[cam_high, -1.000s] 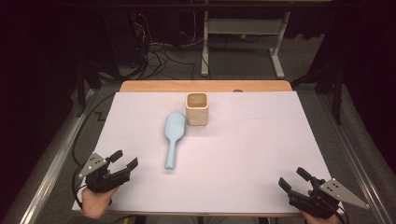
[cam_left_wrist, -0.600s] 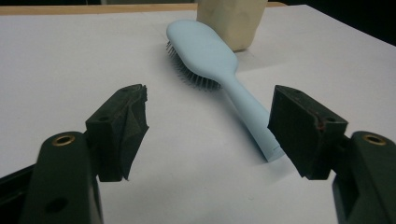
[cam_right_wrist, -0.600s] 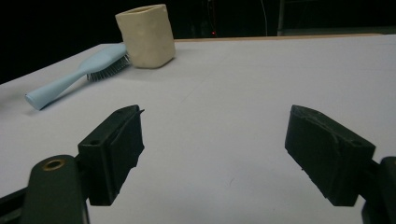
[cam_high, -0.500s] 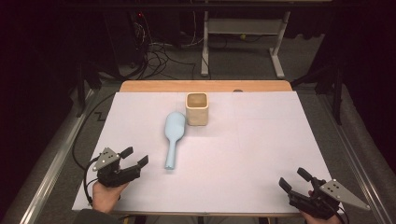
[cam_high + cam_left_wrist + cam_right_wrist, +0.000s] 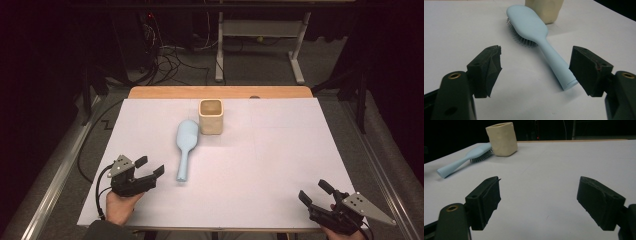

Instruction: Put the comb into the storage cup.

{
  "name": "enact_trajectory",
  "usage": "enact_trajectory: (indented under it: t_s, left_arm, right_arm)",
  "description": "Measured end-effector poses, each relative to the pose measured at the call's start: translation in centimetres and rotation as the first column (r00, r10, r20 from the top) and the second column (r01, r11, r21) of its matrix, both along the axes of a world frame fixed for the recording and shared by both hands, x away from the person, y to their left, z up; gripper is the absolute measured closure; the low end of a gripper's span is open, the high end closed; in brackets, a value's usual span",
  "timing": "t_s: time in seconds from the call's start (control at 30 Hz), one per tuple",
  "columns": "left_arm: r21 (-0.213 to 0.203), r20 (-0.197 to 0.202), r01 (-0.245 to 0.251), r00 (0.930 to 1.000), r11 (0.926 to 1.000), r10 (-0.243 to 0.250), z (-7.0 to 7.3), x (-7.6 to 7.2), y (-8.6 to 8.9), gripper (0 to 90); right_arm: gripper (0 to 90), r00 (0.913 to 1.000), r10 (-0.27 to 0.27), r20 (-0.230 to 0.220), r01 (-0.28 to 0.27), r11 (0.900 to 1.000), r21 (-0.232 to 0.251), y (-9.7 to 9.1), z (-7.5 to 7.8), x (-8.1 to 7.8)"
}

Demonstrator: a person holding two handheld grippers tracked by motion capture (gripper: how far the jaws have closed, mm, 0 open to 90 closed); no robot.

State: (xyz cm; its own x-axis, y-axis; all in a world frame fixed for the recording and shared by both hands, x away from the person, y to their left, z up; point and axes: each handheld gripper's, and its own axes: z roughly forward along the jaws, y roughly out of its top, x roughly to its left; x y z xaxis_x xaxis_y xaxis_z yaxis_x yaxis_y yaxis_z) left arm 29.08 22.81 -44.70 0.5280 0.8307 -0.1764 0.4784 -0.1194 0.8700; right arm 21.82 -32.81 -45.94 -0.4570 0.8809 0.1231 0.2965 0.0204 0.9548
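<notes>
Hairbrush (image 5: 534, 32) bristles facing down (left gripper view)

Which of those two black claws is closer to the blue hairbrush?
The left gripper: its open jaws sit just short of the hairbrush handle's end. The right gripper waits far off at the table's other corner.

Bare sheet (image 5: 280, 165) right of hairbrush (image 5: 186, 145); cup (image 5: 211, 116) blocks its head.
</notes>
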Motion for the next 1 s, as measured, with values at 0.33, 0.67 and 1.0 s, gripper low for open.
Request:
enact_trajectory:
  t_s: [0.33,0.67,1.0]
  left_arm:
    - [0.008,-0.002,0.018,0.9998,0.9998,-0.018,-0.2,0.8,-1.2,25.3]
    - [0.054,0.007,0.03,0.9995,0.9981,-0.03,0.4,1.5,-2.4,26.5]
    - [0.056,0.01,0.033,0.9994,0.9979,-0.033,1.2,2.6,-3.7,27.0]
  right_arm:
    - [18.8,1.0,0.002,0.004,-0.002,1.0,0.007,0.0,0.0,0.0]
    - [18.7,1.0,0.003,0.002,-0.003,1.0,0.007,0.0,0.0,0.0]
    - [18.5,0.9999,0.003,0.015,-0.003,1.0,-0.008,0.1,0.1,-0.1]
